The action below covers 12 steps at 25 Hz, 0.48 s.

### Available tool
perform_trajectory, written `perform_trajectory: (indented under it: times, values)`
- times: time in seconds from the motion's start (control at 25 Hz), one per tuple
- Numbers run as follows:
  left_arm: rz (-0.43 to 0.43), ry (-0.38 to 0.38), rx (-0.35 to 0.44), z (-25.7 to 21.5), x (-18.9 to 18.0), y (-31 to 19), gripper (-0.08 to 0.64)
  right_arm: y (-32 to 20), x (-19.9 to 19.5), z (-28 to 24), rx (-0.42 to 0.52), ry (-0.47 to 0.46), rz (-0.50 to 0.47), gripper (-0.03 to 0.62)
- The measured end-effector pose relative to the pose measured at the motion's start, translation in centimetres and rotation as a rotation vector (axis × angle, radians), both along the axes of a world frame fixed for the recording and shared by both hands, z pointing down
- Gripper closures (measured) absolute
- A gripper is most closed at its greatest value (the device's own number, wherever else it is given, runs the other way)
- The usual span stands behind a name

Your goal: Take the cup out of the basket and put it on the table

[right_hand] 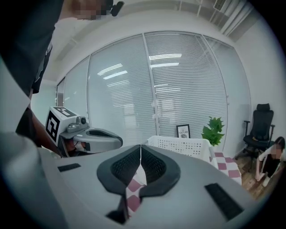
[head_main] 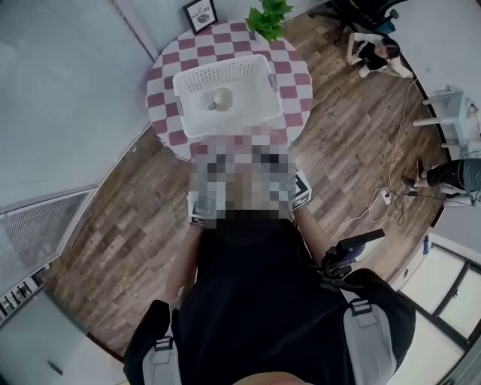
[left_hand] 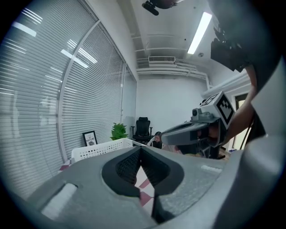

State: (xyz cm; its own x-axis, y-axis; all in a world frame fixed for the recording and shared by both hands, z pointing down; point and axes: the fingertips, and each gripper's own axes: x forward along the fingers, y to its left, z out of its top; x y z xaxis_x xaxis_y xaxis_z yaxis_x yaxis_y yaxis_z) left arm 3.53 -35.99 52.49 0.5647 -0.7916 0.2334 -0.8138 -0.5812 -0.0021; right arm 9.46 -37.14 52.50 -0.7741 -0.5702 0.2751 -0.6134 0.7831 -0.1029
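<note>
A white cup (head_main: pixel 222 98) stands inside the white perforated basket (head_main: pixel 255 75) on the round checkered table (head_main: pixel 297 83). Both grippers are held close to the person's body, short of the table, and a mosaic patch hides most of them in the head view. Only the left marker cube (head_main: pixel 199 207) and the right marker cube (head_main: pixel 301 192) show there. My left gripper (left_hand: pixel 141 150) is shut with nothing between its jaws, the basket (left_hand: pixel 105 149) ahead of it. My right gripper (right_hand: pixel 141 147) is likewise shut and empty, facing the basket (right_hand: pixel 181 145). The cup is hidden in both gripper views.
A potted plant (head_main: pixel 267 19) and a framed picture (head_main: pixel 201 15) stand at the table's far edge. A glass wall with blinds (head_main: pixel 68 90) runs along the left. A person (head_main: pixel 372 53) sits on the wooden floor at the right, near cables (head_main: pixel 383 199).
</note>
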Motion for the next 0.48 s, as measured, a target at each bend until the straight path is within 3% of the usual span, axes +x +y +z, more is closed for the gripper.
perform_trajectory:
  times: [0.28,0.48]
  values:
    - [-0.054,0.024,-0.027,2.2,-7.1,-3.2,0.555,-2.8,-5.7,-0.2,0.032,0.076,-0.019,0.58]
    - [-0.117,0.023,-0.072,4.3,-10.9,-4.3,0.555,-3.8,-7.2,1.0,0.049,0.166,-0.009,0.58]
